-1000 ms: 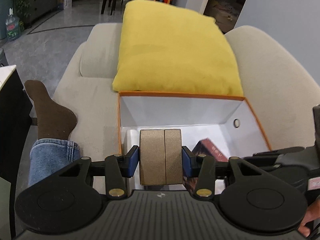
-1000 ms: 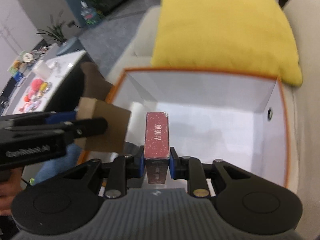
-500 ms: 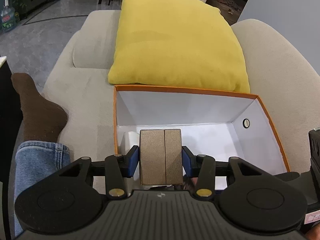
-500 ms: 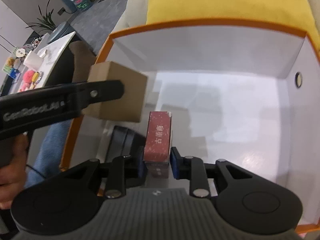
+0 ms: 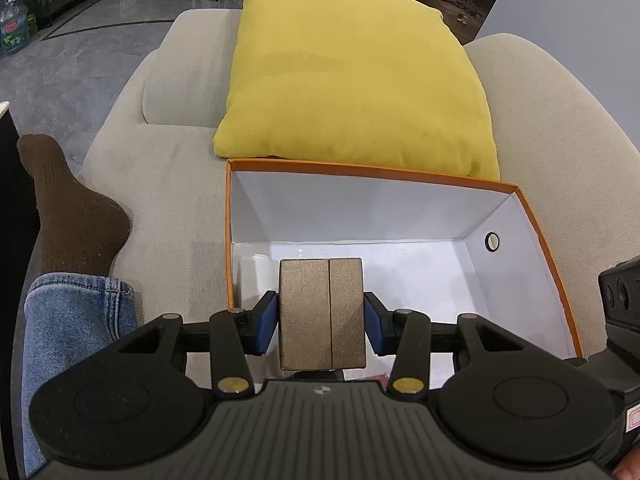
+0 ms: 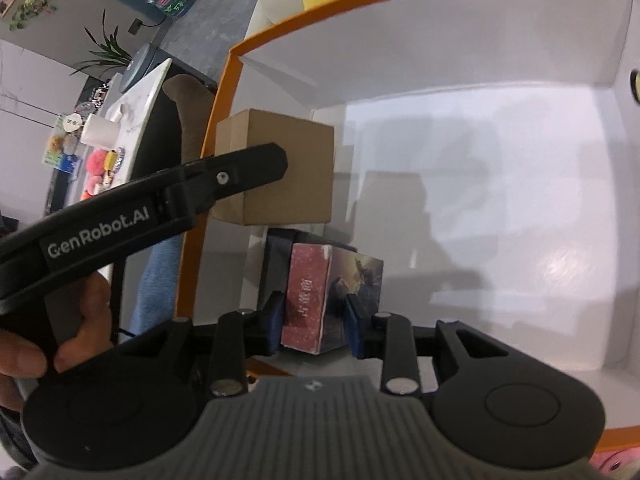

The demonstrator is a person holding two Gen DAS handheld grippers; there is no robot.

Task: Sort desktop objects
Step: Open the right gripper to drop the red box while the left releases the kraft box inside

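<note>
My left gripper (image 5: pixel 322 322) is shut on a brown cardboard box (image 5: pixel 322 312) and holds it over the near left corner of the orange carton (image 5: pixel 360 170) with the white inside. In the right wrist view the same cardboard box (image 6: pixel 288 168) hangs above the carton floor, pinched by the left fingers (image 6: pixel 240 176). My right gripper (image 6: pixel 314 320) is low inside the carton (image 6: pixel 208 140). Its jaws are opening around a red printed box (image 6: pixel 304 300), which stands on the carton floor with the pads just off its sides.
A black flat object (image 6: pixel 276 264) lies against the red box, and a white object (image 5: pixel 256 276) stands in the carton's left corner. The carton sits on a beige sofa (image 5: pixel 160 184) before a yellow pillow (image 5: pixel 352 72). A person's jeans leg (image 5: pixel 76 320) and brown sock lie left.
My right gripper sank into the carton, rolled, set the red box on the floor and widened its jaws. The left gripper came slightly lower, cardboard box still held.
</note>
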